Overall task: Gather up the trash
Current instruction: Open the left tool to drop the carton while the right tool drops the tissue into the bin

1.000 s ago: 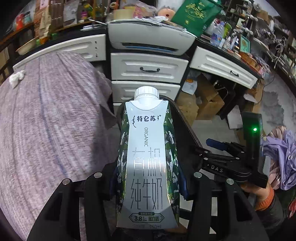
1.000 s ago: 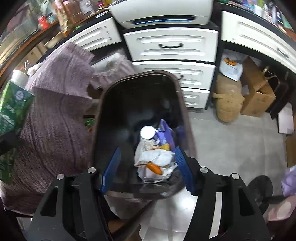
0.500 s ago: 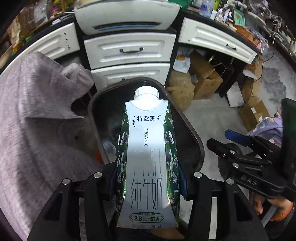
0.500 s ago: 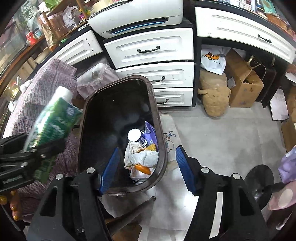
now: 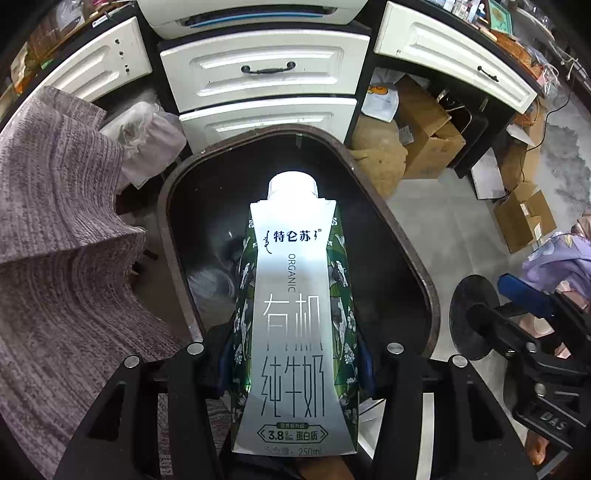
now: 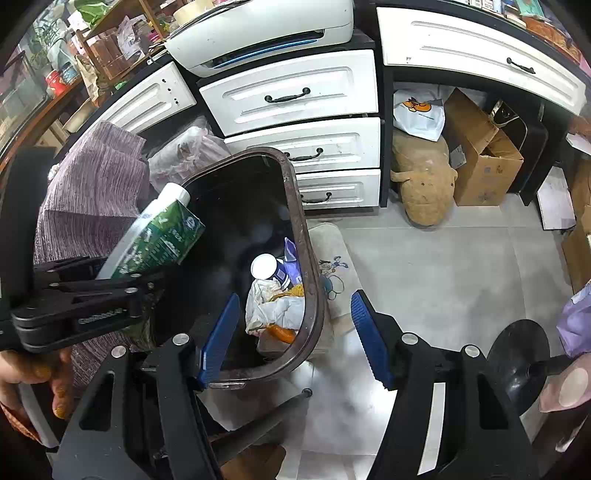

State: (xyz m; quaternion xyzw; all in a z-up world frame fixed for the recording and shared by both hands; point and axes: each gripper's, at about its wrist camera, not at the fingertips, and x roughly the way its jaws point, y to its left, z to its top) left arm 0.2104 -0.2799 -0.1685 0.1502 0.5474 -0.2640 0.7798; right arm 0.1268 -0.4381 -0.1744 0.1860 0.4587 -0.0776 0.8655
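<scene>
Below my left tool (image 5: pixel 295 354), the bin (image 5: pixel 402 236) is gaping. I'm clamping the milk carton (image 5: pixel 295 314); I'm centring it before letting go. My right tool (image 6: pixel 293 336) is hanging wide, empty.

From my remote station I count as follows.

Milk cartons: one (image 5: pixel 295 328), white cap, green and silver.
Trash bins: one (image 6: pixel 295 206), dark, brown rim.
Tools: two, the left tool (image 5: pixel 293 365) and the right tool (image 6: pixel 293 339), each with two blue-padded fingers.
White drawer fronts with dark handles in the middle stack: three (image 6: pixel 291 96), seen from the right wrist.
Printers: one (image 6: pixel 258 33), white.
Cardboard boxes under the table: I count at least two in the left wrist view, one (image 5: pixel 428 129) nearer the drawers and one (image 5: pixel 524 218) farther right.
Purple knitted cloths: one (image 5: pixel 55 240).
Burlap sacks: one (image 6: pixel 421 184).
White plastic bags with an orange print: one (image 6: pixel 419 110).
</scene>
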